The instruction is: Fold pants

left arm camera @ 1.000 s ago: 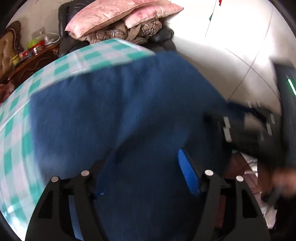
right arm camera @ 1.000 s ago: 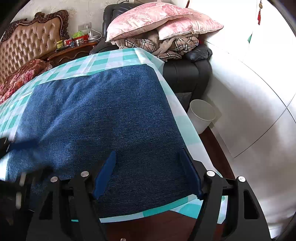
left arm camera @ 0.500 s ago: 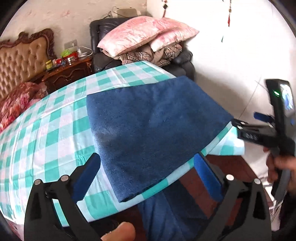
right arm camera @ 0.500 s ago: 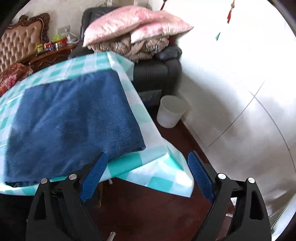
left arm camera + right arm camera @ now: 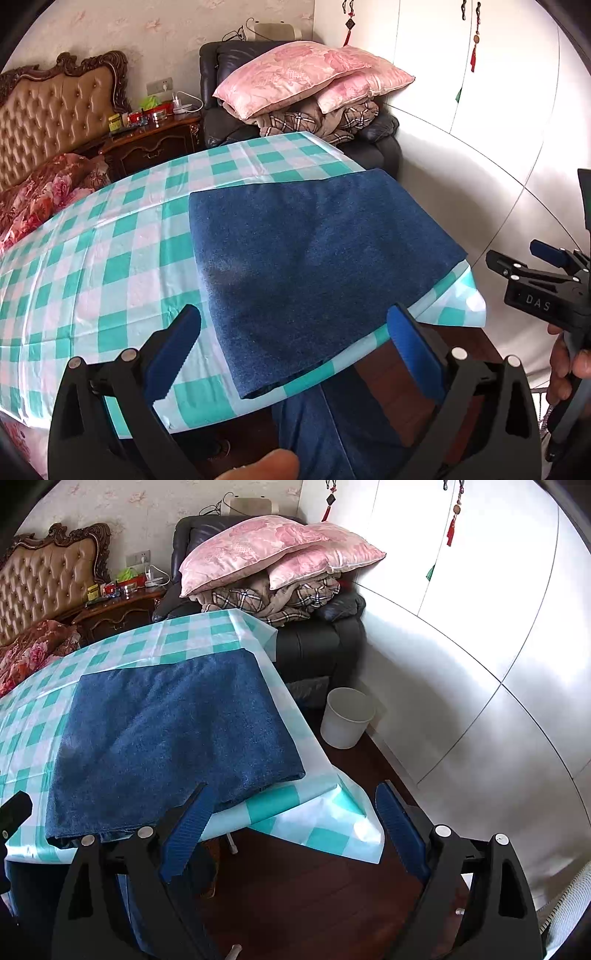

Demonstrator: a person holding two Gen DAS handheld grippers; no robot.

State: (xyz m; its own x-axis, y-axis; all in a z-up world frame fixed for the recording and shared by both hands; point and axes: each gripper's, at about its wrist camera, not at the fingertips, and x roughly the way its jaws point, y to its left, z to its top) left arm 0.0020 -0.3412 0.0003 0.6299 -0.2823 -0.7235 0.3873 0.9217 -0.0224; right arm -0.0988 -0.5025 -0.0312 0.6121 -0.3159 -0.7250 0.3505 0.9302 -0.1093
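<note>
The surface [image 5: 92, 266], covered by a teal-and-white checked cloth, fills the middle of both views, and the folded blue pants [image 5: 314, 269] lie flat on its right end, their near edge at the cloth's edge. At the bottom of each frame the left gripper [image 5: 291, 343] and right gripper [image 5: 291, 819] hang short of the pants, jaws spread wide and empty. A white bucket [image 5: 347, 718] stands on the floor at centre right.

Black tongs [image 5: 293, 345], blue ribbed pads [image 5: 410, 347], silver screws

Bedroom: tufted headboard [image 5: 55, 110], dark armchair [image 5: 314, 642]
</note>
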